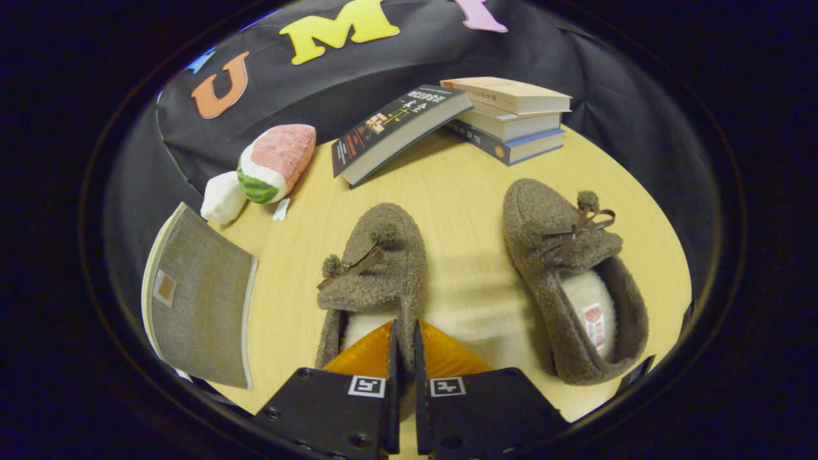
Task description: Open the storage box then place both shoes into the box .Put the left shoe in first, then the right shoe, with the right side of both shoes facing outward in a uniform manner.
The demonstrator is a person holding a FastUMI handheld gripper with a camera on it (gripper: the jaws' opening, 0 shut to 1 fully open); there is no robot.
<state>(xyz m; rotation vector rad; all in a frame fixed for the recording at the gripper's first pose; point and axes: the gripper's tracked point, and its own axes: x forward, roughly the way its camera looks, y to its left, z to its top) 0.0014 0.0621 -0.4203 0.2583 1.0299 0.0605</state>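
Note:
Two fuzzy brown slippers with small bows lie on the pale wooden table (466, 191). The left shoe (377, 262) is just ahead of my gripper (404, 345), whose fingers are pinched together on the right wall of its heel opening. The right shoe (569, 255) lies apart to the right, its white lining showing. The grey fabric storage box (198, 300) sits to the left of the left shoe with its lid down.
A watermelon-slice plush toy (271, 163) and a small white plush (223, 197) lie beyond the box. A dark book (396, 131) leans on a stack of books (511, 118) at the far side of the table.

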